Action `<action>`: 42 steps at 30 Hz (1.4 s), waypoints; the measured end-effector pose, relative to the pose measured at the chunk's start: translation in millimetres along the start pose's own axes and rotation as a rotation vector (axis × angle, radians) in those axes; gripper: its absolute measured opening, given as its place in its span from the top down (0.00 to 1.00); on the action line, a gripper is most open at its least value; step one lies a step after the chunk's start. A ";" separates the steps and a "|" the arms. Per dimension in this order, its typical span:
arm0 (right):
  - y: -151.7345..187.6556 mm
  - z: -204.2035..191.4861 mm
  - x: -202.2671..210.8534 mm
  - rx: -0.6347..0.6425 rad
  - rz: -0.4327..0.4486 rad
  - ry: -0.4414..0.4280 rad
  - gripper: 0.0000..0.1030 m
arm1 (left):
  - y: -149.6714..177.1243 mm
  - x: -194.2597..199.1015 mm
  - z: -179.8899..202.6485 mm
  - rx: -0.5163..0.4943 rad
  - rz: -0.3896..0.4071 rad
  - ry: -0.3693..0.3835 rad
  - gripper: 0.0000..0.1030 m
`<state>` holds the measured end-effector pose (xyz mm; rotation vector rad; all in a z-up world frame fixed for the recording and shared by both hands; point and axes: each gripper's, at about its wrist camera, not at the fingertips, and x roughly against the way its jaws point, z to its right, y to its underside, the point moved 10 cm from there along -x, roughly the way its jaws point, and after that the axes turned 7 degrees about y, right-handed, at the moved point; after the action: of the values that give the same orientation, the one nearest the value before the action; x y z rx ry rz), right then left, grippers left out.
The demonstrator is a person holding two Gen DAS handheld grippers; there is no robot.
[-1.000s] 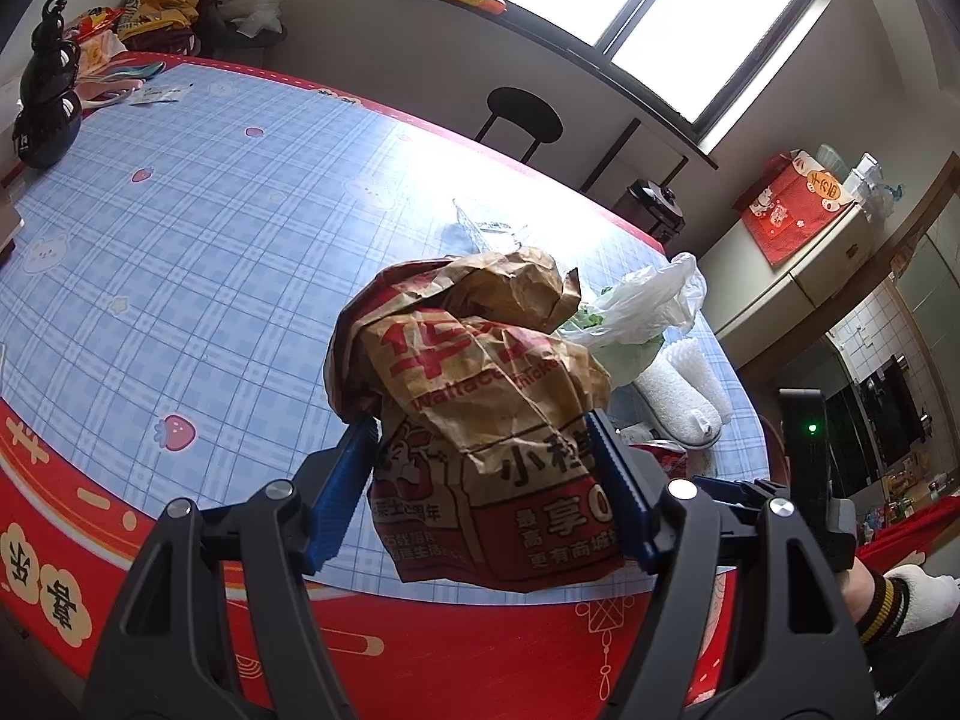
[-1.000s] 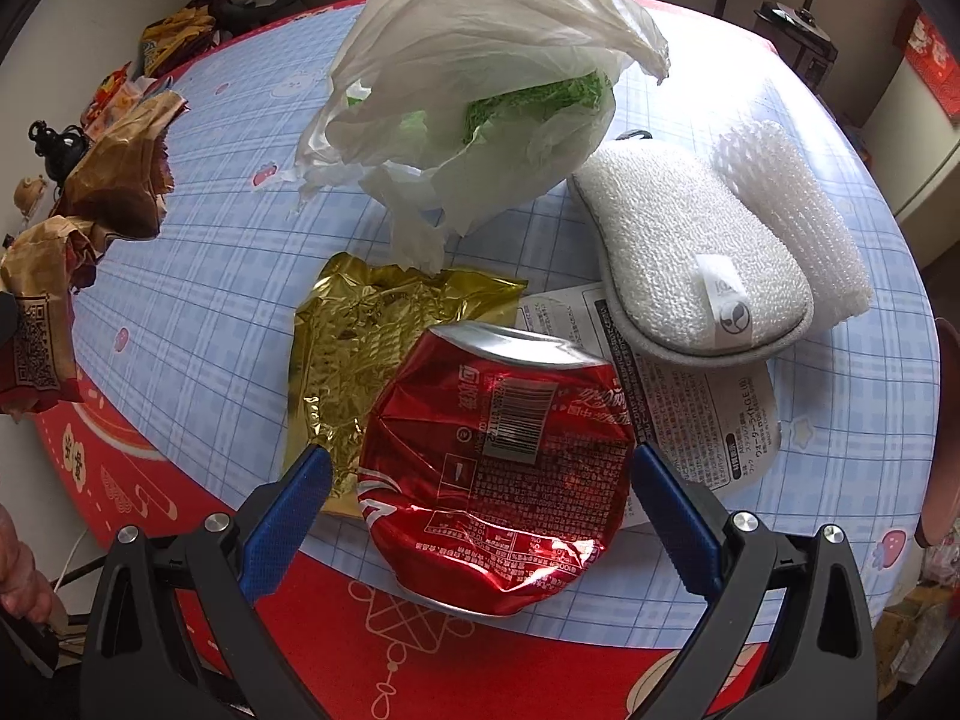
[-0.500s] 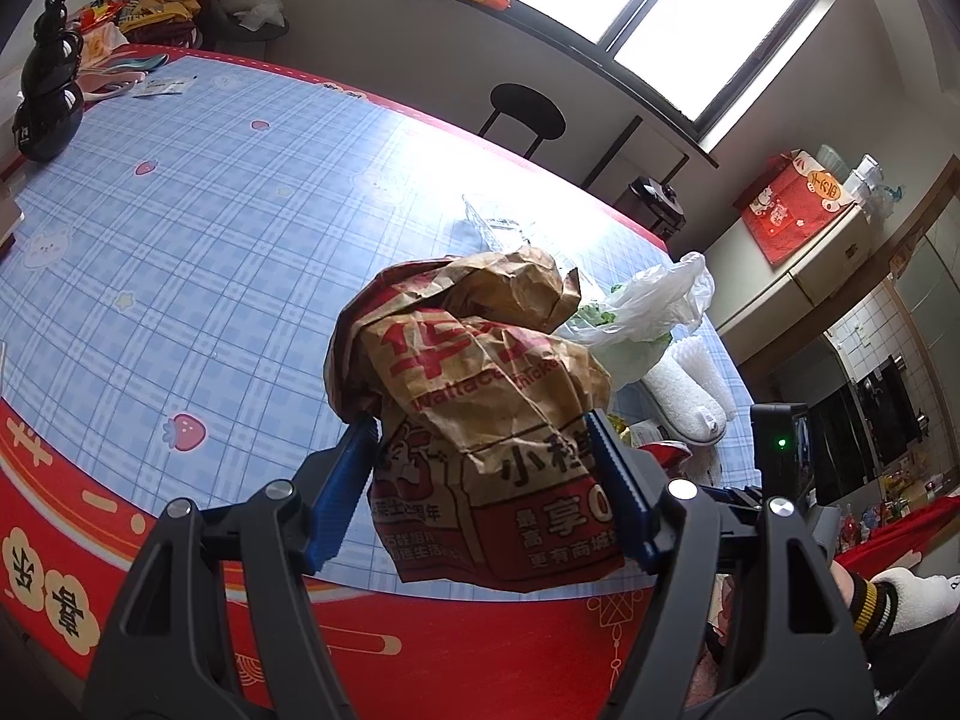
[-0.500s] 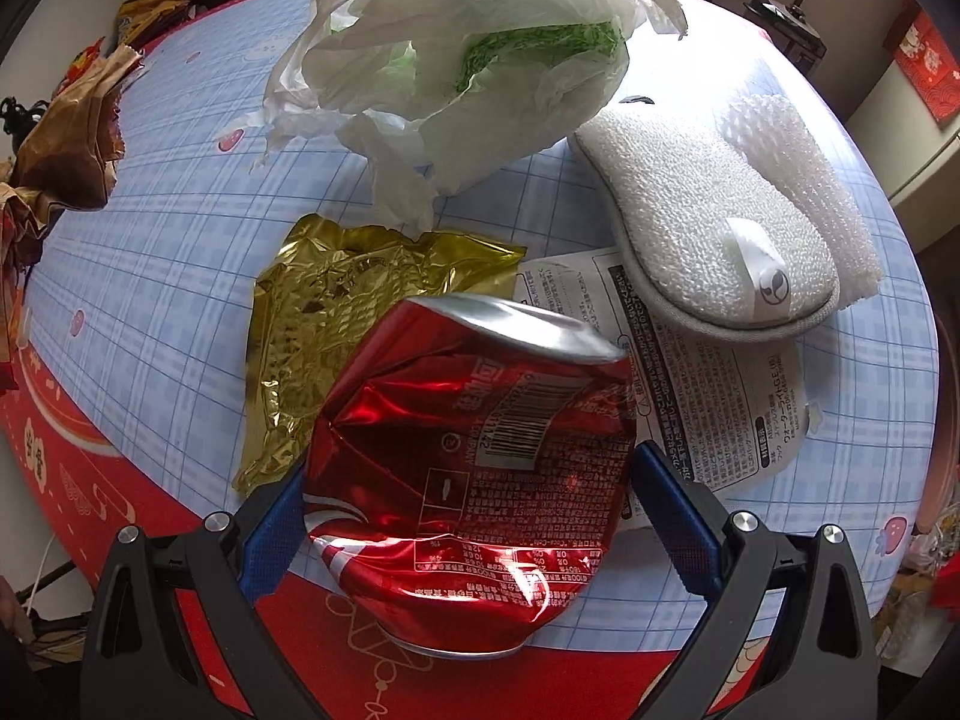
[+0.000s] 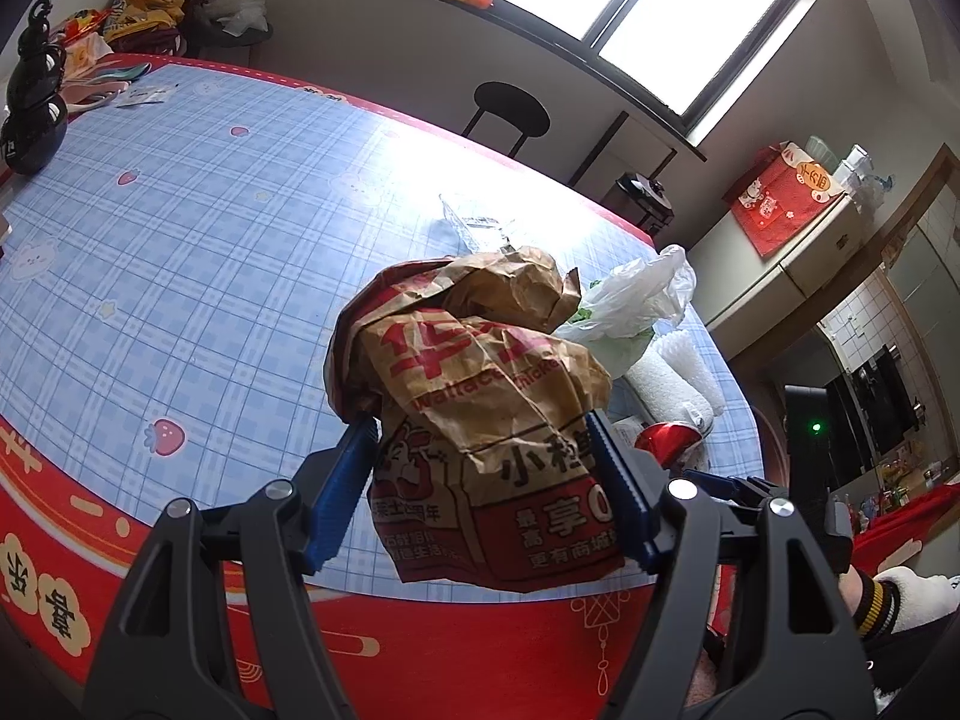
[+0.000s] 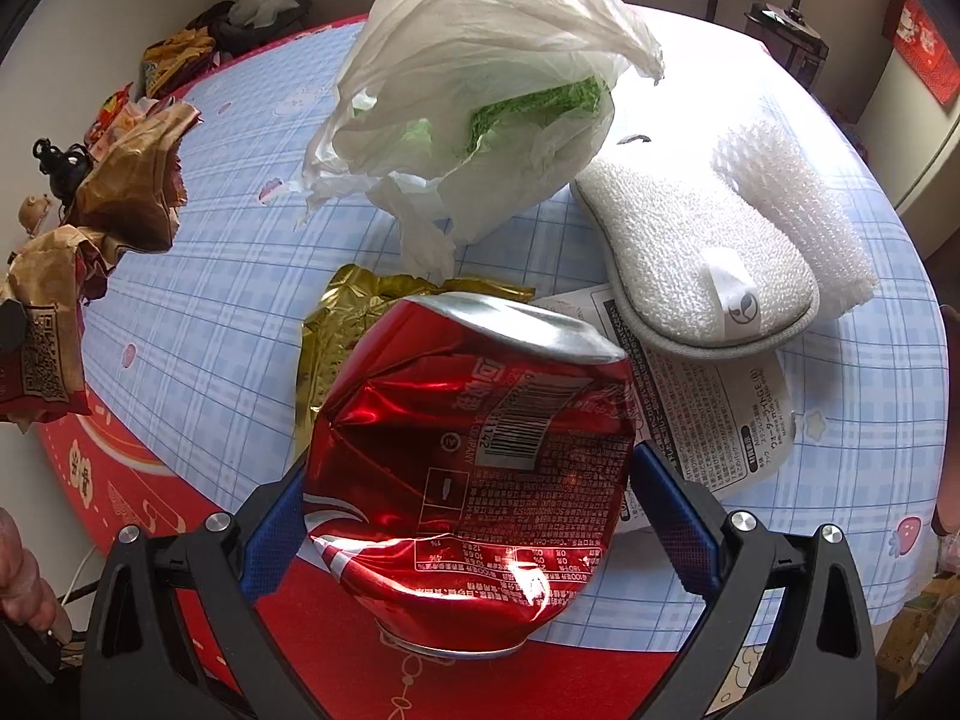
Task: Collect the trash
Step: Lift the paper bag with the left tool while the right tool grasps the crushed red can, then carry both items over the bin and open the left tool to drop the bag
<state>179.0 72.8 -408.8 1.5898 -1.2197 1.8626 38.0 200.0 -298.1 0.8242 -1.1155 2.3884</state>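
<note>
My left gripper (image 5: 483, 468) is shut on a crumpled brown paper food bag (image 5: 480, 396) with red print and holds it above the near edge of the round table (image 5: 180, 252). The bag also shows in the right wrist view (image 6: 90, 252) at far left. My right gripper (image 6: 468, 498) is shut on a crushed red soda can (image 6: 468, 456) and holds it above the table edge. The can's top shows in the left wrist view (image 5: 666, 438). A gold foil wrapper (image 6: 336, 324) lies on the cloth behind the can.
A white plastic bag with green contents (image 6: 480, 108) stands mid-table. A white sponge pad (image 6: 690, 252), bubble wrap (image 6: 798, 198) and a printed paper label (image 6: 708, 402) lie to its right. A black gourd ornament (image 5: 33, 102) and snack packets (image 5: 144, 6) are at the far left. A clear plastic piece (image 5: 474, 222) lies mid-table.
My right gripper has closed on the can and lifted it off the foil wrapper. My left gripper has kept hold of the paper bag and drifted slightly.
</note>
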 end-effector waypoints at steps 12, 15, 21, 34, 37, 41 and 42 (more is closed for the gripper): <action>-29.4 34.8 81.0 -0.058 0.278 -0.027 0.06 | -14.5 -9.2 48.3 -0.095 0.005 0.036 0.31; -32.7 56.1 105.2 -0.088 0.350 -0.040 0.06 | -17.5 -14.2 68.4 -0.127 0.000 0.053 0.31; -28.5 110.7 137.6 -0.165 0.426 -0.020 0.06 | -24.0 -31.2 121.4 -0.209 -0.016 0.098 0.31; 12.0 283.3 210.6 -0.401 0.563 0.120 0.06 | -10.6 -102.4 294.0 -0.444 -0.103 0.241 0.31; 31.0 327.0 222.4 -0.450 0.581 0.161 0.06 | -0.5 -129.4 339.7 -0.490 -0.132 0.278 0.31; 58.3 378.3 231.6 -0.508 0.585 0.208 0.06 | 17.1 -170.3 402.0 -0.525 -0.176 0.338 0.31; 65.2 390.3 233.9 -0.521 0.585 0.218 0.06 | 22.9 -180.4 417.7 -0.535 -0.188 0.354 0.31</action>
<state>293.4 -332.5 -224.5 0.7790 -2.0019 1.7449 307.3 -157.5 -213.3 0.2943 -1.3591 1.8486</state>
